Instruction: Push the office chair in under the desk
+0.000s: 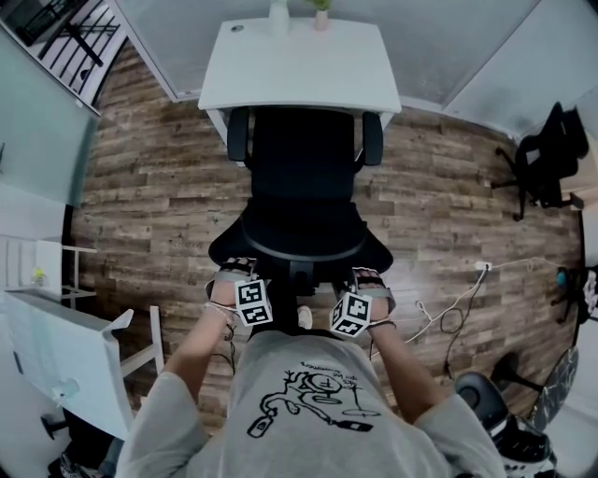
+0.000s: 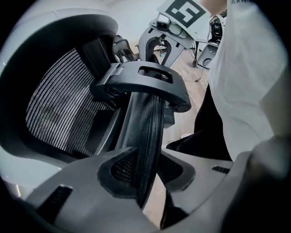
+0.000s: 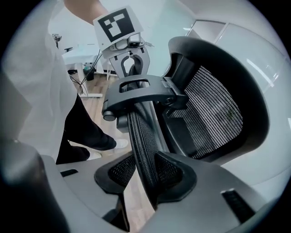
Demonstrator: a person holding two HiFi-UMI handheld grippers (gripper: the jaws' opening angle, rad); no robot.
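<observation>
We hold the chair [image 1: 304, 177] by its headrest [image 2: 148, 123]. The fingers of the left gripper [image 2: 144, 177] and the right gripper [image 3: 150, 179] are both clenched on its mesh edge. The chair faces the table [image 1: 299, 70], with its armrests [image 1: 373, 138] at the near edge. At the table's far edge stand a pot [image 1: 320, 17] holding a green plant and a white vase [image 1: 278, 14]. A cable [image 1: 448, 313] lies to our right.

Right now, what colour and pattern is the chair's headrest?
Black, with a fine woven mesh. The headrest shows best in the right gripper view.

Office, white desk [image 1: 299, 70], black office chairs [image 1: 299, 187], glass partitions [image 1: 159, 37]
</observation>
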